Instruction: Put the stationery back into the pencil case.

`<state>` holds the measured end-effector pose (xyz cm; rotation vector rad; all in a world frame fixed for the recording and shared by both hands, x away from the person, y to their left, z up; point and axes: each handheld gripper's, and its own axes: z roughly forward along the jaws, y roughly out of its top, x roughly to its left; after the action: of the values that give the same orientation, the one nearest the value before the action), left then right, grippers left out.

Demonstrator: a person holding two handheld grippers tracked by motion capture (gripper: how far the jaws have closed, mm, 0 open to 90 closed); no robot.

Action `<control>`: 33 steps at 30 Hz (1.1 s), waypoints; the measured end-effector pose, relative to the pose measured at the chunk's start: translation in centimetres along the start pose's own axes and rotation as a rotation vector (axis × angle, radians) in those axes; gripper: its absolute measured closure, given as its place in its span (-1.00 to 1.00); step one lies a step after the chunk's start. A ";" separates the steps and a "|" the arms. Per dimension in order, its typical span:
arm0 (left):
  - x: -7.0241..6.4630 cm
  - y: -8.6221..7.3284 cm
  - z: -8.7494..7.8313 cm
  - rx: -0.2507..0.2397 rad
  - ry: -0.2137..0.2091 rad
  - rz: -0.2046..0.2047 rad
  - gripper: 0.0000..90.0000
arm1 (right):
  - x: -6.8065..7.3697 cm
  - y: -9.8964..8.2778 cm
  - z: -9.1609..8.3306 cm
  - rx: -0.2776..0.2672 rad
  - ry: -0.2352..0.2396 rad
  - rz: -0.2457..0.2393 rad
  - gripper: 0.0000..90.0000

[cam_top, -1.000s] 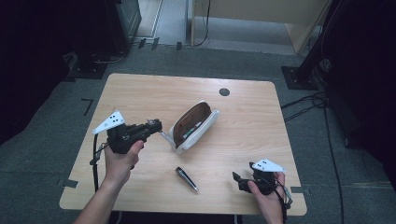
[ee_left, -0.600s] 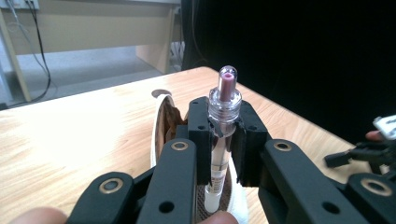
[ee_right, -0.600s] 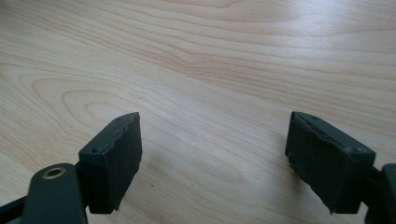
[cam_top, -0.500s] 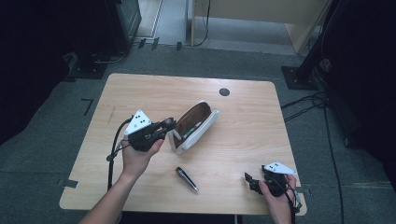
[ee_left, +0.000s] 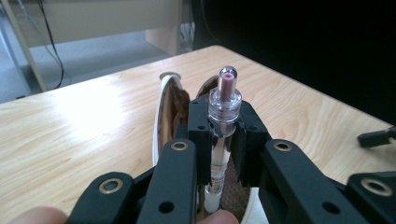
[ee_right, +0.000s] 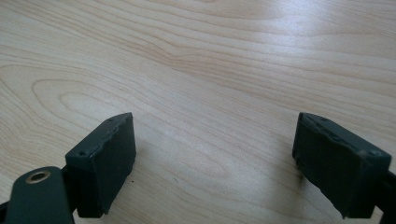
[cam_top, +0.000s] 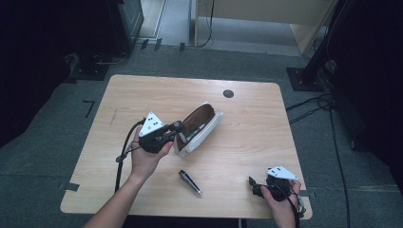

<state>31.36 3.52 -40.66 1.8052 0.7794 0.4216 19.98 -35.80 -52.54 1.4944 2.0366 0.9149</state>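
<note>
Pen (ee_left: 223, 122), clear-bodied, is clamped upright in the left claw (ee_left: 219, 135), just before the open glasses case (cam_top: 198, 128). Right claw (ee_right: 215, 158), its jaws just widened, is held released over bare counter (ee_right: 196, 60); a dark pen (cam_top: 190, 182) is left between both claws.

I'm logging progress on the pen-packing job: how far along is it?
Done: the open pencil case already has at least one item inside. In hand: the left gripper clamps a clear pen right at the case's mouth. Left: the dark pen lies on the table, and the right gripper is open with nothing between its jaws.
</note>
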 end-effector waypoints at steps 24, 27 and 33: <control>-0.7 -0.4 3.6 0.129 -0.007 0.043 0.65 | 0.0 0.0 0.0 0.000 -0.001 0.002 -0.72; -0.6 -0.2 3.7 0.115 -0.001 0.030 0.61 | 0.0 0.0 0.0 0.000 0.000 0.002 -0.71; 0.2 0.3 3.2 0.050 -0.008 -0.034 0.43 | 0.0 0.0 0.0 -0.001 -0.001 0.000 -0.71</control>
<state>33.51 1.37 -41.58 1.8360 0.8202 0.3762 20.00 -35.81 -52.54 1.4941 2.0352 0.9151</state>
